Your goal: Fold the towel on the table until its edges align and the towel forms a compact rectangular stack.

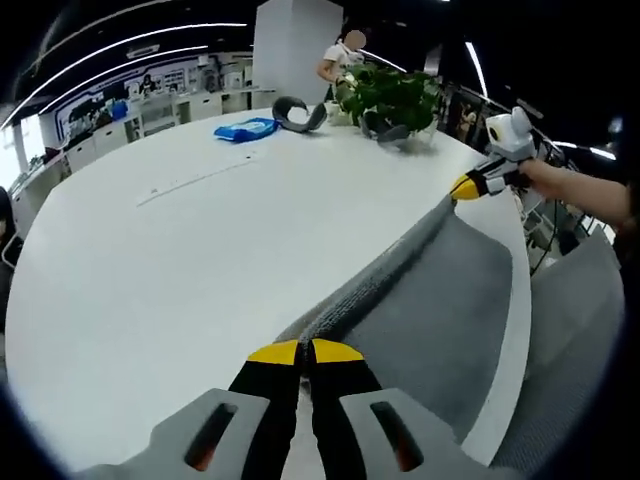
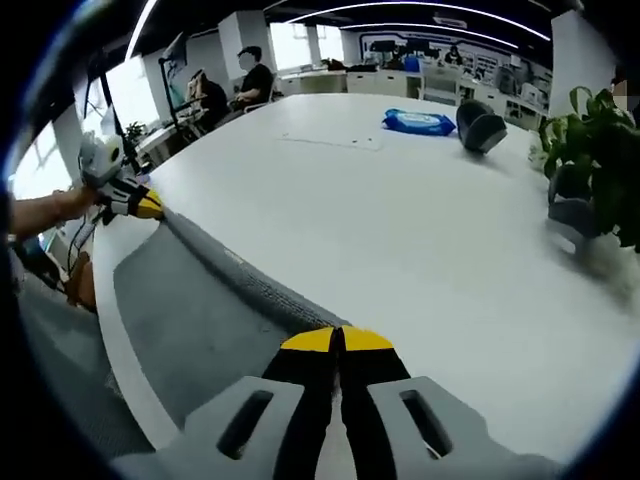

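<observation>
Left hand-held gripper [image 1: 305, 352] clamping towel [image 1: 420, 290], seated people [image 2: 230, 90] behind right.

Each view is riding low over the surface [image 1: 180, 260], close behind its own tool, facing the other tool along the towel [image 1: 400, 270]; both are sharing towel, surface, plant [image 2: 600, 130].

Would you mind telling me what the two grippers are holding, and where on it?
Both hold the grey towel: the left gripper and right gripper each pinch one end of its raised, stretched edge.
</observation>
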Motion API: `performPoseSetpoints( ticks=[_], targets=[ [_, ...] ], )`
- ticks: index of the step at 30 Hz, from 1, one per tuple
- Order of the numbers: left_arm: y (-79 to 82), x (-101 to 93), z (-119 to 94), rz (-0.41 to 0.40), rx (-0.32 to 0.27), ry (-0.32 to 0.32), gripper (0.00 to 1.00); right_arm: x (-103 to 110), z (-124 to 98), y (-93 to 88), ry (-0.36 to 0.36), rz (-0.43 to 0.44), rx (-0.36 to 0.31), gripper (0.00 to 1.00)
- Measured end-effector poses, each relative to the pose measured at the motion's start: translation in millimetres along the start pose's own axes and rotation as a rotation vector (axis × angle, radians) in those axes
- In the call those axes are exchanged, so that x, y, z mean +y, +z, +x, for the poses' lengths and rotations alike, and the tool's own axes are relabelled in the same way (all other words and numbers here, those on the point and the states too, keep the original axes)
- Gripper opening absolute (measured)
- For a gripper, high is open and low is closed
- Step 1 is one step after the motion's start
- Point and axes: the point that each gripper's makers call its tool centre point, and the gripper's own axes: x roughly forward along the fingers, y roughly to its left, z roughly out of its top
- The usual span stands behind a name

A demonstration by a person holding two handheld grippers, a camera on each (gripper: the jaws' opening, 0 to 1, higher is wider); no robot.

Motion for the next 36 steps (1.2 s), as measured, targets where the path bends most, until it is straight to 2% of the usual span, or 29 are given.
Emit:
performPoseSetpoints(
  ticks=[5,6,7,8,11,15,19,21,23,24,27,29,30,31,33,34,36],
  targets=[
    [-2.1,2.1,7.1,0.032,0.020,0.017,0.04,-6.9,6.3,1.2,-0.024,-0.041,0.009,0.00],
    [-5.5,4.9,7.2,0.057,0.048,0.037,0.04,-15.9,5.7,1.5,-0.075,-0.089,0.011,0.00],
    [-8.1,8.2,7.8,0.111,0.070,0.057,0.06,-22.1,4.5,-2.8,-0.102,-0.158,0.046,0.00],
    [-6.4,9.4,8.2,0.151,0.066,0.073,0.08,-20.3,4.0,-3.7,-0.090,-0.144,0.044,0.00],
    [-1.4,11.5,4.0,0.135,0.038,0.094,0.12,-19.5,-2.1,-0.4,-0.076,-0.085,0.003,0.00],
    [-0.4,23.7,-2.0,0.111,0.013,0.149,0.16,-21.0,-6.8,-5.8,-0.089,-0.078,0.007,0.00],
    [-1.8,28.6,-8.0,0.146,0.017,0.195,0.16,-15.1,-11.8,-7.0,-0.089,-0.066,-0.011,0.00],
    [3.1,25.0,-12.9,0.150,-0.012,0.204,0.16,-9.5,-14.0,-5.9,-0.082,-0.066,-0.025,0.00],
    [11.0,14.6,-16.2,0.118,-0.059,0.187,0.15,-2.8,-14.9,-5.2,-0.071,-0.068,-0.033,0.00],
    [11.6,6.7,-16.2,0.116,-0.062,0.165,0.15,0.6,-14.8,-5.4,-0.064,-0.066,-0.033,0.00],
    [1.4,-30.5,-12.1,0.208,-0.012,0.060,0.15,15.7,-10.9,-6.8,-0.017,-0.121,-0.019,0.00],
    [-9.3,-51.4,-9.1,0.242,0.030,-0.002,0.16,21.5,-8.6,-10.6,0.003,-0.177,0.018,0.07],
    [-14.2,-56.5,-7.8,0.251,0.051,-0.018,0.19,22.9,-8.2,-11.0,0.008,-0.191,0.024,0.08],
    [-23.5,-62.9,-6.2,0.225,0.099,-0.038,0.25,29.9,-6.8,-13.0,0.041,-0.242,0.047,0.09],
    [-25.9,-67.9,-4.4,0.229,0.089,-0.042,0.31,35.7,-6.0,-13.1,0.066,-0.272,0.056,0.13],
    [-27.4,-68.1,-4.7,0.228,0.091,-0.041,0.32,42.3,-5.6,-14.6,0.102,-0.294,0.066,0.16],
    [-32.6,-71.8,-6.6,0.220,0.113,-0.060,0.37,52.8,-6.2,-19.7,0.156,-0.326,0.093,0.29]
  ],
)
